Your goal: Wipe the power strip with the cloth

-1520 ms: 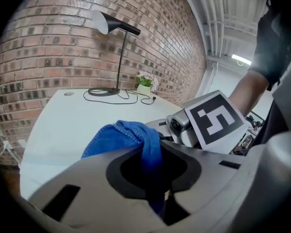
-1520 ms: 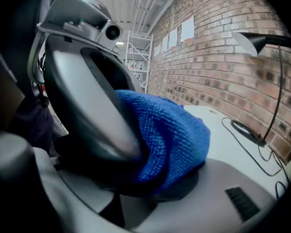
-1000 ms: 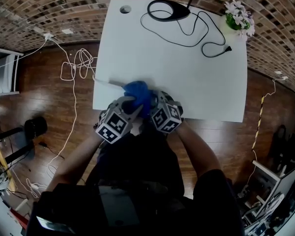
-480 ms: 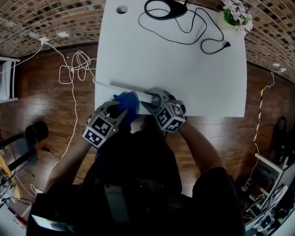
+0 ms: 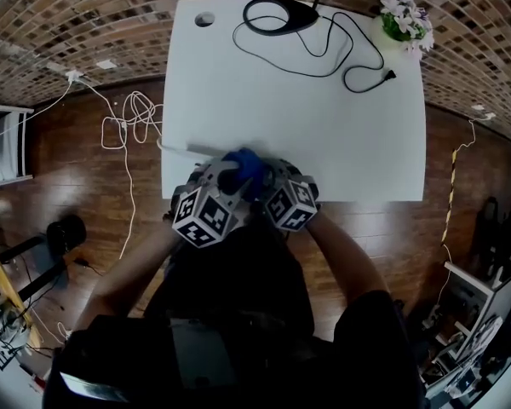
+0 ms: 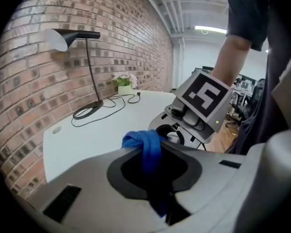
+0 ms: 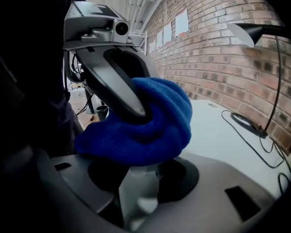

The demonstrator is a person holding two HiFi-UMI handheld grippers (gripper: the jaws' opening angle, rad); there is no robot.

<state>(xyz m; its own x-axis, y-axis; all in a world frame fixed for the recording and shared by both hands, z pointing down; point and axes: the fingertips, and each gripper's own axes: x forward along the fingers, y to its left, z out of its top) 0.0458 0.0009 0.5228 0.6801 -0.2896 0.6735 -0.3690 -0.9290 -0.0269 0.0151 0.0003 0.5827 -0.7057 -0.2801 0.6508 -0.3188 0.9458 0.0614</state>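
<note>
On the wooden floor left of the white table [image 5: 324, 135], loose white cables [image 5: 129, 116] are lying in loops. At the table's near left edge the white power strip [image 5: 196, 150] is lying flat, one end reaching the table's left side and the other end disappearing under the blue cloth [image 5: 245, 165]. Just above the table's near edge the left gripper [image 5: 227, 177] is pinching a fold of that cloth, its jaws pressed almost together on the fabric, and the bunched cloth is sitting on top of the strip. Beside it, towards the table's right, the right gripper [image 5: 268, 177] is clamping the near end of the power strip between its jaws, with the cloth resting against the strip just beyond its fingertips. The person's forearms [image 5: 341, 254] are reaching in from below the table's near edge, and the two marker cubes are sitting close together. At the table's far edge a black lamp base [image 5: 281, 14] is standing, its black cord [image 5: 358, 54] is trailing across the tabletop towards the right, and a small pot of pale flowers [image 5: 406, 20] is standing at the table's far right corner.
</note>
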